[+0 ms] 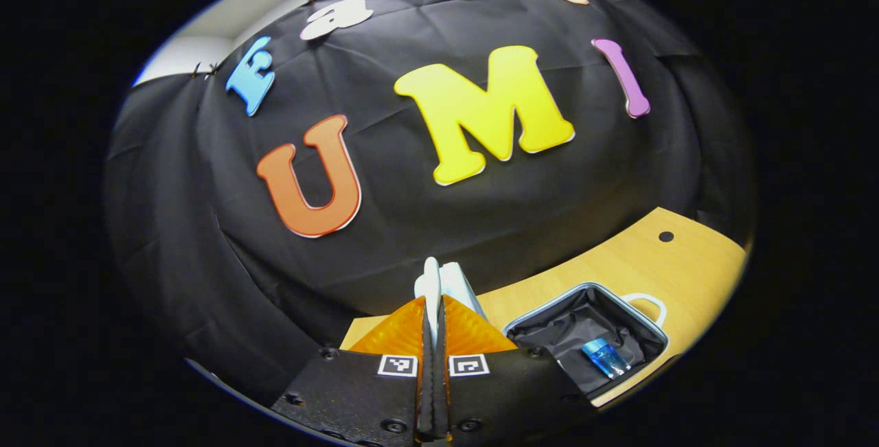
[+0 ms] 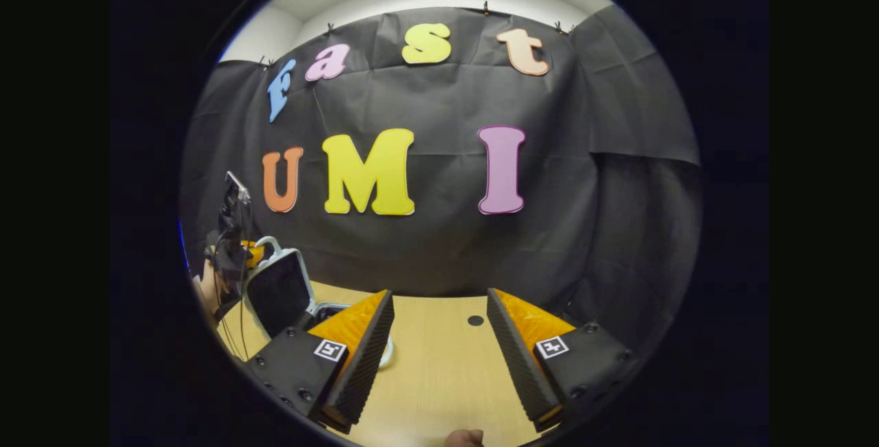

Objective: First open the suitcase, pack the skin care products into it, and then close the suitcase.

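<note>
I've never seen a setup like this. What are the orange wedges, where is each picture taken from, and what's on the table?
There is no robot here. A person holds a two-finger claw in each hand, and a fisheye camera rides on each. The orange wedges are the fingers. In the left gripper view, the left claw is shut on a white edge, apparently the suitcase lid, which stands upright in the right gripper view. The suitcase lies open on the wooden table with a blue bottle inside. The right claw is open and holds nothing.
</note>
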`<state>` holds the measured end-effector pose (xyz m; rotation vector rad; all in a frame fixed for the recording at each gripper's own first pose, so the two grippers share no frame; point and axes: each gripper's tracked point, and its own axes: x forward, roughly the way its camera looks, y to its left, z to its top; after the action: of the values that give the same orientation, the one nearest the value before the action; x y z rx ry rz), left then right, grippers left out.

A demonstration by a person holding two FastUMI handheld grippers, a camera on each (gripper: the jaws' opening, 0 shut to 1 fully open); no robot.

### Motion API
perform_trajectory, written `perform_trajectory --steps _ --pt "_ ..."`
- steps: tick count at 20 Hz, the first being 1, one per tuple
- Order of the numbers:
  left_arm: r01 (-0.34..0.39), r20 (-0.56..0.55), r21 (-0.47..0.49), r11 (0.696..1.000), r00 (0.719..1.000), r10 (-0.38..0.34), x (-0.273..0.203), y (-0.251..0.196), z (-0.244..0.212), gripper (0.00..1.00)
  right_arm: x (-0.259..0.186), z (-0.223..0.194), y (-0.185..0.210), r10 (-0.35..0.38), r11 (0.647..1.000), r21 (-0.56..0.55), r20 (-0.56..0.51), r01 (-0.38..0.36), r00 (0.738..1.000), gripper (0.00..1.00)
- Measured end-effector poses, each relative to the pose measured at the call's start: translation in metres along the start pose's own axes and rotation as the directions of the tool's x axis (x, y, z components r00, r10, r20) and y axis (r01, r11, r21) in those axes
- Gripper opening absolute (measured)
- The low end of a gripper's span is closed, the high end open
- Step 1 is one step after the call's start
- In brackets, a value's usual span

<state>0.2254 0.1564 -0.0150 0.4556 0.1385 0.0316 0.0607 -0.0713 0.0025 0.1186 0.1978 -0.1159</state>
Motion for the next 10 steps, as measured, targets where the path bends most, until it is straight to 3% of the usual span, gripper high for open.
perform_trajectory --steps 4,10 --pt "0.033 0.033 -0.016 0.999 0.999 -0.033 -0.006 -0.060 0.018 0.03 -0.005 -0.002 -0.012 -0.033 0.999 -0.007 0.003 0.033 0.999 0.81" --pt "0.008 0.035 -0.092 0.996 0.999 -0.005 -0.005 -0.136 0.019 0.03 -0.010 -0.015 -0.032 -0.070 0.998 -0.003 -0.018 0.070 0.997 0.82"
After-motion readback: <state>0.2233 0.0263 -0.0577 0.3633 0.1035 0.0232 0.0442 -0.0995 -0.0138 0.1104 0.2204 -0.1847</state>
